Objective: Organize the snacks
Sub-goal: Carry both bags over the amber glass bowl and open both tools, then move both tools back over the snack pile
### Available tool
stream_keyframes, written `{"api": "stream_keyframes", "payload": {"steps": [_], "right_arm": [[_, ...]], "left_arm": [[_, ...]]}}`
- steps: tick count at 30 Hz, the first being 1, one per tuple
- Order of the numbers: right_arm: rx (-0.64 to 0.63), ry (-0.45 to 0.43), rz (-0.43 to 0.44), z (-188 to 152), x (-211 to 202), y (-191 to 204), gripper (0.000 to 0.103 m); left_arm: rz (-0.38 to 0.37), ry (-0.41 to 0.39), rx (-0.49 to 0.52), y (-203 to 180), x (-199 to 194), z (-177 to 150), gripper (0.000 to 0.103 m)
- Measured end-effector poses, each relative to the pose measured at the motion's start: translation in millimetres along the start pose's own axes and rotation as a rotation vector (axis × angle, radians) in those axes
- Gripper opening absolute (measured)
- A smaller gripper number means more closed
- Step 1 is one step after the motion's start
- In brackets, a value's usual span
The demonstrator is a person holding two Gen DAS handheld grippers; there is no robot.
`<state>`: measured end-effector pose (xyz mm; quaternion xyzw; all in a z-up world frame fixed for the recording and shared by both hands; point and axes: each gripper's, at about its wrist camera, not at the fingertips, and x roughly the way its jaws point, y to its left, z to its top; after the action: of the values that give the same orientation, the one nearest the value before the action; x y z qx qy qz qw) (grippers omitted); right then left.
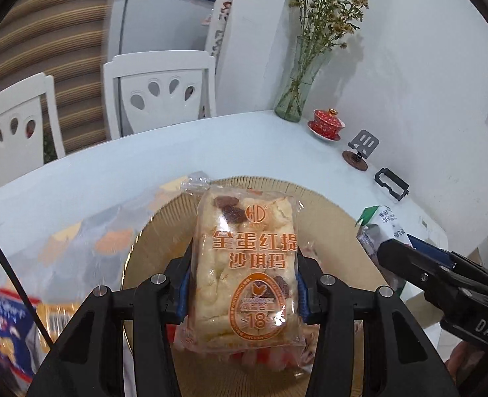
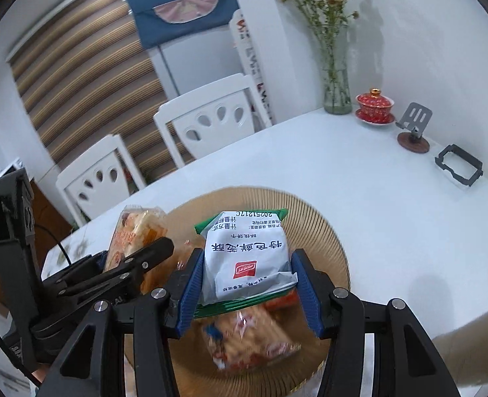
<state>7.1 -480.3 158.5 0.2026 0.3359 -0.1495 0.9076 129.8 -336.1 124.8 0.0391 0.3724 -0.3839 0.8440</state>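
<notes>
My left gripper [image 1: 243, 284] is shut on a clear-wrapped egg cake pack [image 1: 244, 248] with orange print, and holds it above a round woven tray [image 1: 330, 221]. My right gripper [image 2: 247, 281] is shut on a white and green biscuit packet [image 2: 244, 254] over the same tray [image 2: 320, 231]. Each wrist view shows the other hand beside it: the right gripper [image 1: 392, 254] with its biscuit packet [image 1: 381, 228], and the left gripper [image 2: 144, 261] with the cake pack [image 2: 135, 231]. Wrapped snacks [image 2: 247, 340] lie in the tray below, partly hidden.
On the white table [image 2: 359, 172] a patterned clear bag [image 1: 95, 241] and a blue snack bag [image 1: 9, 324] lie left of the tray. A flower vase [image 1: 293, 92], a red lidded cup [image 1: 326, 124], a phone stand [image 1: 359, 152] and a black frame [image 1: 391, 183] stand by the wall. Two white chairs [image 1: 161, 89] stand behind.
</notes>
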Motion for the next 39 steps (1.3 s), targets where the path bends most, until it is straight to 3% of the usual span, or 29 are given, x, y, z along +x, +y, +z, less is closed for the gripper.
{"api": "stream_keyframes", "payload": {"steps": [1,3,5,7,13,18,23,29,32,39], "right_arm": [[0.008,-0.002,0.0,2.9,1.3,-1.3,0.052],[0.018,0.001,0.001,10.9,4.7,-0.9,0.052],[0.036,0.016,0.018,15.8,9.0,-1.2,0.063],[0.055,0.018,0.033,17.0,9.3,-3.2,0.069],[0.034,0.039,0.048,1.9,3.2,2.7,0.069],[0.013,0.059,0.077,-13.8,-5.7,11.1,0.069],[-0.012,0.064,0.134,-30.0,-22.5,27.4,0.069],[-0.112,0.069,0.218,-57.6,-45.0,69.7,0.069],[-0.155,0.085,0.267,-76.5,-49.3,91.8,0.069],[-0.253,0.178,0.311,-126.0,-30.4,132.7,0.069]], "left_arm": [[-0.01,0.003,0.002,0.6,-1.0,3.8,0.051],[-0.021,-0.01,0.006,1.9,-7.8,8.5,0.076],[0.002,-0.039,0.004,4.1,-17.2,8.9,0.085],[-0.011,-0.044,0.001,9.3,-26.7,7.9,0.086],[-0.034,-0.055,-0.085,29.2,-59.8,-9.9,0.086],[-0.012,-0.07,-0.113,36.0,-93.5,-35.1,0.086],[0.059,-0.098,-0.137,45.4,-147.4,-69.4,0.086],[0.262,-0.132,-0.202,76.2,-227.4,-116.3,0.086],[0.312,-0.153,-0.263,96.2,-256.8,-140.9,0.086],[0.447,-0.103,-0.393,140.3,-270.6,-207.9,0.086]]}}
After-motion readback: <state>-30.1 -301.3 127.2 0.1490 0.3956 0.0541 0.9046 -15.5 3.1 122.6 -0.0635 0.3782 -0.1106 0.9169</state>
